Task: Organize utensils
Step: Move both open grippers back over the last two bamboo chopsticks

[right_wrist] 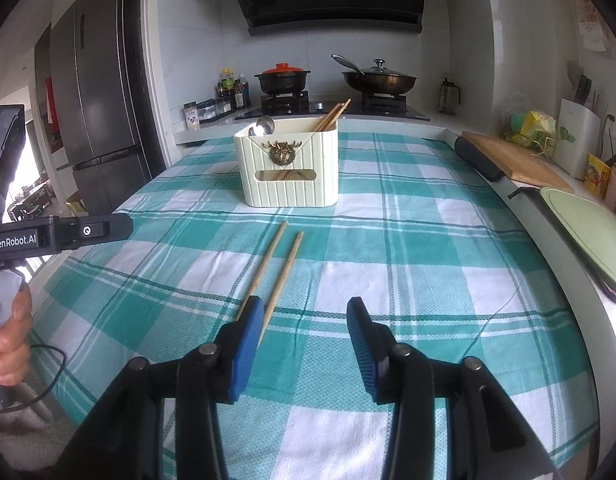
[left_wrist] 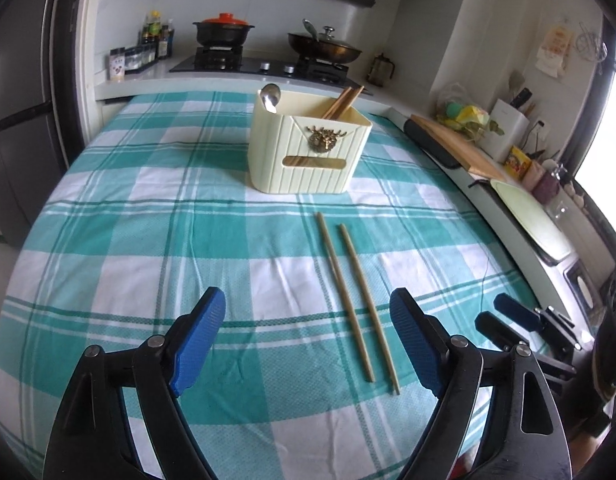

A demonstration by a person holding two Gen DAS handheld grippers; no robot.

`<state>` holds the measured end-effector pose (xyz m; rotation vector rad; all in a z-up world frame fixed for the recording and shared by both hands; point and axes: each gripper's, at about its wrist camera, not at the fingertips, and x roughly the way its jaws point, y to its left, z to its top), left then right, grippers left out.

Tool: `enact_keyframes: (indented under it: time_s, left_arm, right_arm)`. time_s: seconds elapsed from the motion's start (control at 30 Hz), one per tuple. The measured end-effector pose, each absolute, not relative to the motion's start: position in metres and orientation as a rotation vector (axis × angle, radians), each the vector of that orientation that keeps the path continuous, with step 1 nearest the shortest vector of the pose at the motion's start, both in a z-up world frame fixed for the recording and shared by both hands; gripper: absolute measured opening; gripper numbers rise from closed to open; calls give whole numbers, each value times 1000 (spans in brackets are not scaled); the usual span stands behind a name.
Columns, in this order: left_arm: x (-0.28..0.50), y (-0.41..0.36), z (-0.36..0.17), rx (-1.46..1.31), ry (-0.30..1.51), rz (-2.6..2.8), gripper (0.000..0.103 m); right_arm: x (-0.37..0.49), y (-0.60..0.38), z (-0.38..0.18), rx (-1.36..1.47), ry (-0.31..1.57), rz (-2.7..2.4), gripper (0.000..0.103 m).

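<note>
With nothing between its widely parted jaws, the left gripper (left_wrist: pixel 308 344) is nearing the two loose chopsticks (left_wrist: pixel 356 300), likely needing pinching and dropping into the cream holder (left_wrist: pixel 308 152)

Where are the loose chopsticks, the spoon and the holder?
chopsticks (left_wrist: pixel 350 300): left wrist view, mid-shaft, left stick.
spoon (left_wrist: pixel 270 97): left wrist view, bowl.
holder (right_wrist: pixel 292 184): right wrist view, front wall.

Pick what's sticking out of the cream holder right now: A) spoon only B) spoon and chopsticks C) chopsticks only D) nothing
B: a spoon rises from the left side of the holder and chopsticks lean out on the right; two more chopsticks lie loose on the cloth.
</note>
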<state>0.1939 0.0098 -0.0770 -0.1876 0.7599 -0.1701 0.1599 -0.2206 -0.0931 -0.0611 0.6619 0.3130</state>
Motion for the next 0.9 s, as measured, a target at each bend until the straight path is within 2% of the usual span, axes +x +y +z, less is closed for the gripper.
enact_keyframes:
  time_s: [0.9]
  left_arm:
    - [196,20,-98,-172,813,-53,85]
  right_arm:
    - [167,-214,-116,-47,727,320,44]
